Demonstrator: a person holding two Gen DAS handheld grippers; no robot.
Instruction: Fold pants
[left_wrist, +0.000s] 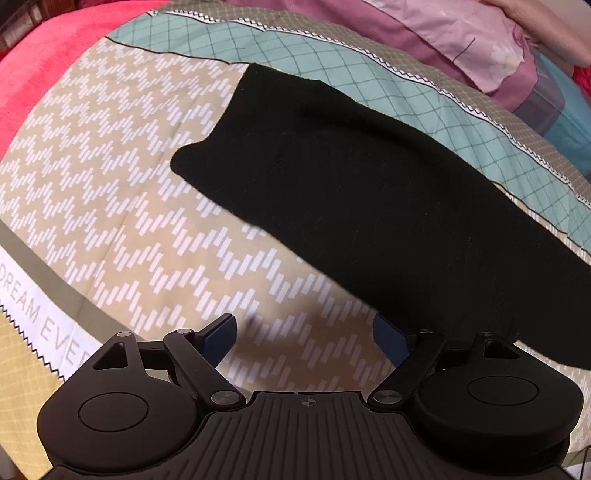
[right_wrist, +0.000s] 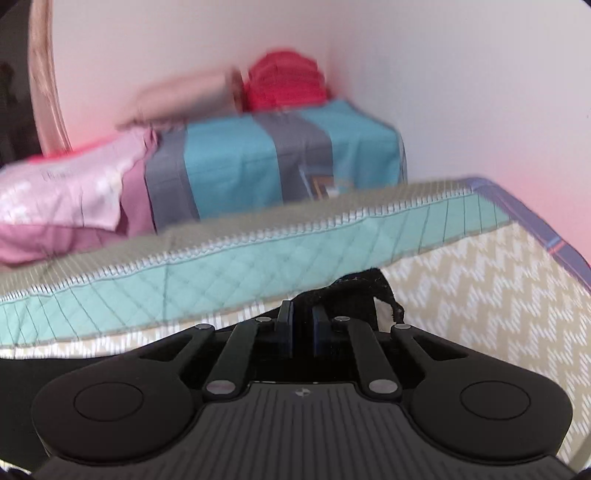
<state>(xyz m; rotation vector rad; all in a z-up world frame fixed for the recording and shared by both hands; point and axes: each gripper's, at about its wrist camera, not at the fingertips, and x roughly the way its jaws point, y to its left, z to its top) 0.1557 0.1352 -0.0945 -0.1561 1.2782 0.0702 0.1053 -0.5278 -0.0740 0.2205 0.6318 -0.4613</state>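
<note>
Left tongs (left_wrist: 304, 332): I read the 2 blue-padded fingers (left_wrist: 221, 330) as spread wide apart, nothing between them. They hover over the beige zigzag part of the bedspread (left_wrist: 110, 177); the right-hand pad sits just at the near edge of the black pants (left_wrist: 369, 192), though I cannot tell whether it touches the cloth.

Right tongs (right_wrist: 302, 325): jaws drawn close together, clamped on a bunched black edge of the pants (right_wrist: 364, 286). A ragged bit of that fabric stands up past the fingertips, and more black cloth shows under the left side of the tool body.

Pants, left wrist view: they lie as 1 long dark band on the bedspread, running from a rounded end near the centre toward the right edge of the frame, crossing from the beige panel onto the teal quilted stripe (left_wrist: 295, 51).

Further out: pink pillow (right_wrist: 62, 188) and a teal-and-grey folded blanket (right_wrist: 258, 155) beyond the bedspread; a red item (right_wrist: 284, 85), blurred, against the white wall (right_wrist: 461, 74). Red cloth (left_wrist: 48, 66) at the far left of the left view.
</note>
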